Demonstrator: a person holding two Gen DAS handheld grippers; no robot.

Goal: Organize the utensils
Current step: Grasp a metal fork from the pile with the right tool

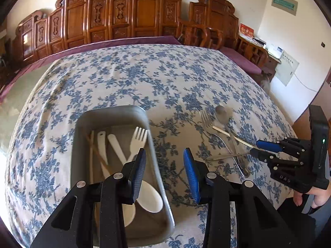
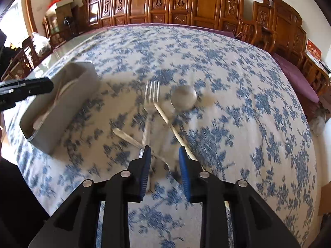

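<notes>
both tongs, left [image 1: 164, 157] and right [image 2: 164, 153], gape empty; one metal fork [image 2: 151, 97], one metal spoon [image 2: 183, 97] on cloth.

One grey tray [image 1: 82, 128] holds one white fork [image 1: 137, 139] and two white spoons [image 1: 150, 198] (brown sticks uncountable); outside lie one metal fork [image 2: 151, 101] and one metal spoon [image 2: 183, 97].

Bright daylight from left; fisheye bending at edges; right wrist view motion-blurred.

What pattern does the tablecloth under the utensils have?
The tablecloth has blue flowers on a pale ground, shown best in the right wrist view.
</notes>
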